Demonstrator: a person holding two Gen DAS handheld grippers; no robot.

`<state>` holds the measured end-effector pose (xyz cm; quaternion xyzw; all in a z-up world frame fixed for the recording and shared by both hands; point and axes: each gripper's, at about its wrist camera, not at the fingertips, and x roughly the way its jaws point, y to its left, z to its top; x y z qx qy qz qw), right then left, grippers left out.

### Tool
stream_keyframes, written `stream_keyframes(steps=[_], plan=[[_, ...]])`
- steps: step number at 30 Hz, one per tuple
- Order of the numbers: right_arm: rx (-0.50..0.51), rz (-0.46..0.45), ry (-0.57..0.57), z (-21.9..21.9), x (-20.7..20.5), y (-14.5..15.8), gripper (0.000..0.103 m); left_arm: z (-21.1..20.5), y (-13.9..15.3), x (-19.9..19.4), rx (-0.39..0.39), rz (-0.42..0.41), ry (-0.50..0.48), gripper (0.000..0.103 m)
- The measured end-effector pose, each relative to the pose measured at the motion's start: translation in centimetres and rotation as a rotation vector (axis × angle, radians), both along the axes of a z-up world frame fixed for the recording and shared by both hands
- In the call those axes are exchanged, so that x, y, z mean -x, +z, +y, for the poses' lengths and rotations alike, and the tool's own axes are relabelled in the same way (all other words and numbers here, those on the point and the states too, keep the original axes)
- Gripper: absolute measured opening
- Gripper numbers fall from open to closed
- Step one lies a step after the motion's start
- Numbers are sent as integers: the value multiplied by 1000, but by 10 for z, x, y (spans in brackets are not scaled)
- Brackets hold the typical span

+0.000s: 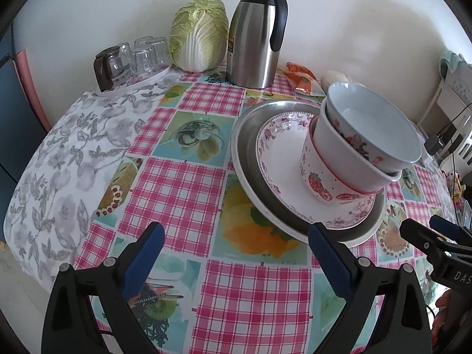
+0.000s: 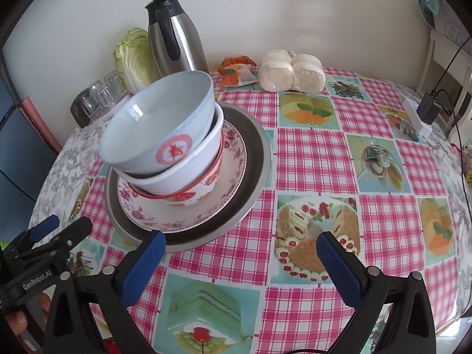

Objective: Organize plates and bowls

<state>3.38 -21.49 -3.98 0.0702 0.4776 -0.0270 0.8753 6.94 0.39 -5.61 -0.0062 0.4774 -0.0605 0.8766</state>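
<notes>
Three bowls [image 2: 165, 144] are stacked, leaning, on a flowered plate [image 1: 283, 153] inside a metal tray [image 2: 250, 177] mid-bench. Both the left tool [image 1: 236, 244] and right tool [image 2: 240, 253] are held wide open and empty nearby. Stacking seems finished; straightening the leaning bowls may be needed next.

Each gripper, the left gripper [image 1: 236, 246] and the right gripper [image 2: 240, 255], is a black plastic frame of triangular arms joined by round silver screws, ending in two long fingers [image 1: 332, 255] faced with ribbed blue pads [image 2: 339, 268], with white lettering printed on the black body.
</notes>
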Motion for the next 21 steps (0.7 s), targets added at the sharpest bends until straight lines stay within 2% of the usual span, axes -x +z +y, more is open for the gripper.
stream_keyframes(steps=[5,21], plan=[[9,4,9,2,2,-1,103,-4,-3,1,-29,-14,-28,98],[15,18,12,-1,-1,-5,103,-4,-11,-2,-67,0,-30,98]])
